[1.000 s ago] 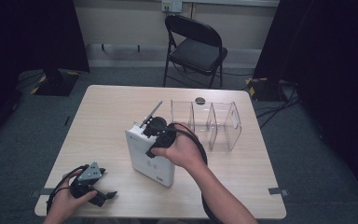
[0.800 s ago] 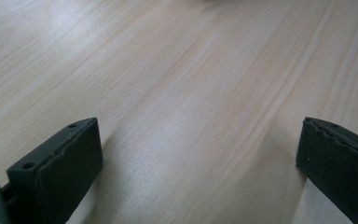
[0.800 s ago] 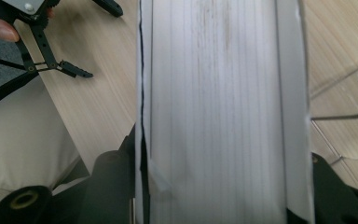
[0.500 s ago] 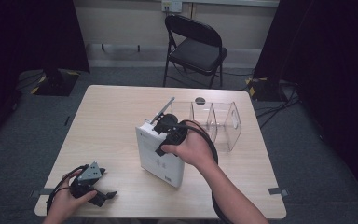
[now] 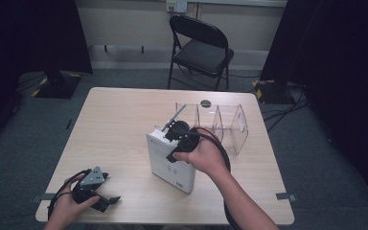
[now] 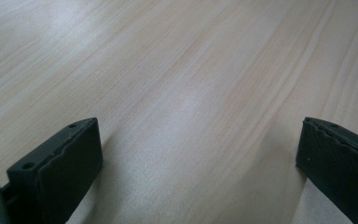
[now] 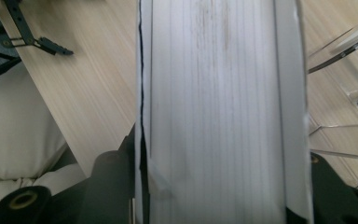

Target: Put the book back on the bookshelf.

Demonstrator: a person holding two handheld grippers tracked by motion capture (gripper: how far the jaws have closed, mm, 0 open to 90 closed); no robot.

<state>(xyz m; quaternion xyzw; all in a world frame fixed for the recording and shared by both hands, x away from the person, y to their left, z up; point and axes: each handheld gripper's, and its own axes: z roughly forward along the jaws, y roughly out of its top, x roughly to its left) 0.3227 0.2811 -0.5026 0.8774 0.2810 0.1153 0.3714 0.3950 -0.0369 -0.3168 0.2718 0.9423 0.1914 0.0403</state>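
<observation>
Right gripper (image 5: 175,143) jaws clamp the thick white book (image 5: 170,163) mid-worktop; left gripper (image 5: 96,191) jaws gape empty; book could strike the clear acrylic rack (image 5: 230,127) and topple.

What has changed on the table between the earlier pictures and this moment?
The right gripper, shut on the white book, has carried it to the right, toward the clear acrylic rack, and the book now stands closer to it. Nothing was let go. The left gripper stayed open and in place near the table's front left corner. The rack and the small dark disc did not move.
</observation>
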